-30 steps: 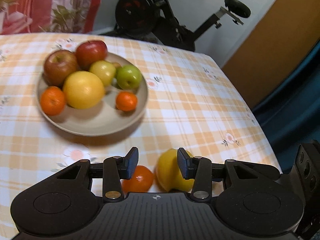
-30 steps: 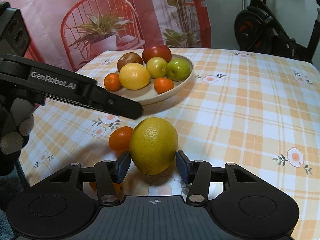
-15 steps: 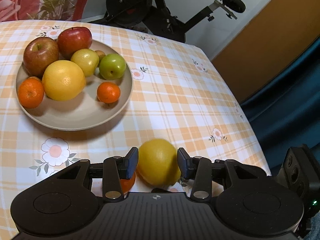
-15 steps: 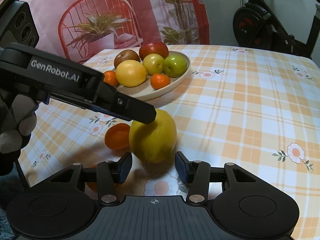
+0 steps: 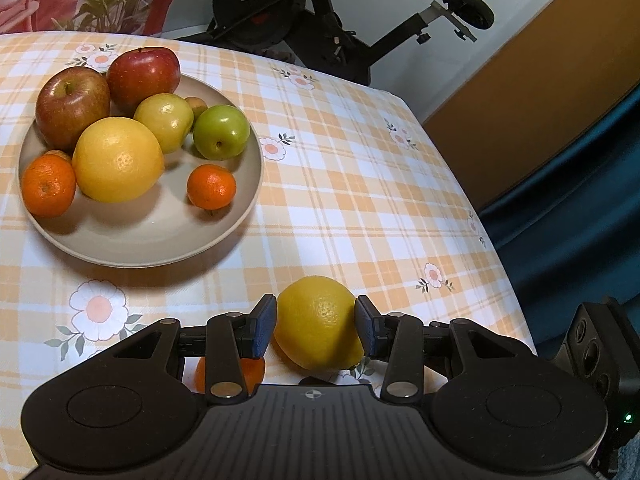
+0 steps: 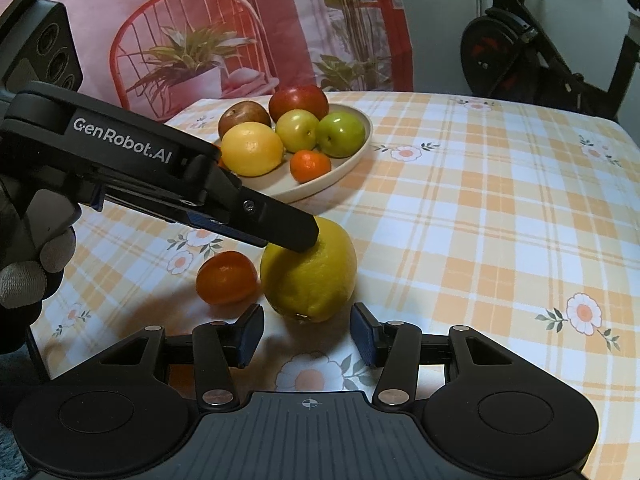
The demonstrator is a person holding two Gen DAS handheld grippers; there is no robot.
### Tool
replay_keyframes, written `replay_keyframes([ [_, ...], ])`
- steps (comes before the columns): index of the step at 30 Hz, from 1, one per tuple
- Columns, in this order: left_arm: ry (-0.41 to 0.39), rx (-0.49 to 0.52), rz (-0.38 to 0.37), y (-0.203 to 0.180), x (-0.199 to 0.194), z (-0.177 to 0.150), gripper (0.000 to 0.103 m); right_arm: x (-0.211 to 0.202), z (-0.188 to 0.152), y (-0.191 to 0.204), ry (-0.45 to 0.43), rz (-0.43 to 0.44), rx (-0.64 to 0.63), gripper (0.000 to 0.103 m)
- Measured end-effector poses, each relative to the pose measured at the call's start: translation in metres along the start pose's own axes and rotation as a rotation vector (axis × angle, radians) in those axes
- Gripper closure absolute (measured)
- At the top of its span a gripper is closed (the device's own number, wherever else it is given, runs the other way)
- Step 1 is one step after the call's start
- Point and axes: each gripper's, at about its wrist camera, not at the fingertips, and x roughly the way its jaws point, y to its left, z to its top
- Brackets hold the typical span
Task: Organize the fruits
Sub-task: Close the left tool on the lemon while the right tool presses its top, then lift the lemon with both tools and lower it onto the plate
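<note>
Two loose fruits lie on the checked tablecloth [image 5: 360,184] short of the beige plate [image 5: 160,240]: a large yellow citrus [image 5: 316,320] and, touching its side, a small mandarin [image 6: 226,278]. The plate already carries two red apples, two green ones, a second yellow citrus and two mandarins, so these two appear to be what remains to gather.

The left gripper [image 5: 316,326] reaches down over the yellow citrus, its blue pads on either side of the fruit. The left wrist view shows the pads level with the fruit's flanks; the right wrist view shows the finger end at the fruit's top. Whether the pads press on the skin cannot be told, and the fruit sits on the cloth, not lifted. The likely intent is a grasp across its widest part, where a round fruit slips least.

The right gripper [image 6: 306,334] hangs just short of the same fruit with its jaws parted and nothing between them, probably kept clear so the left can work. A gloved hand [image 6: 24,280] holds the left tool.
</note>
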Motion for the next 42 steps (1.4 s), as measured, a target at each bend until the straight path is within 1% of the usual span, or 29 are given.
replay_keyframes([
  [10,-0.013,0.001,-0.007,-0.002,0.008,0.005,0.057,0.000,0.006,-0.004,-0.021,-0.017,-0.017,0.057],
  [20,-0.026,0.007,-0.020,0.000,0.008,0.004,0.056,0.004,0.010,-0.003,-0.012,-0.009,-0.040,0.059],
  [26,-0.084,-0.011,-0.020,0.005,-0.008,0.009,0.056,0.003,0.025,0.003,-0.031,0.001,-0.083,0.059],
  [30,-0.136,-0.041,-0.003,0.015,-0.023,0.016,0.056,0.009,0.044,0.014,-0.032,0.015,-0.144,0.059],
  [34,-0.190,-0.075,0.023,0.028,-0.040,0.022,0.056,0.018,0.064,0.027,-0.038,0.047,-0.195,0.059],
  [38,-0.218,-0.104,0.050,0.040,-0.047,0.026,0.056,0.030,0.080,0.037,-0.030,0.079,-0.231,0.059],
  [42,-0.225,-0.134,0.076,0.052,-0.050,0.028,0.056,0.045,0.089,0.046,-0.004,0.102,-0.256,0.059],
])
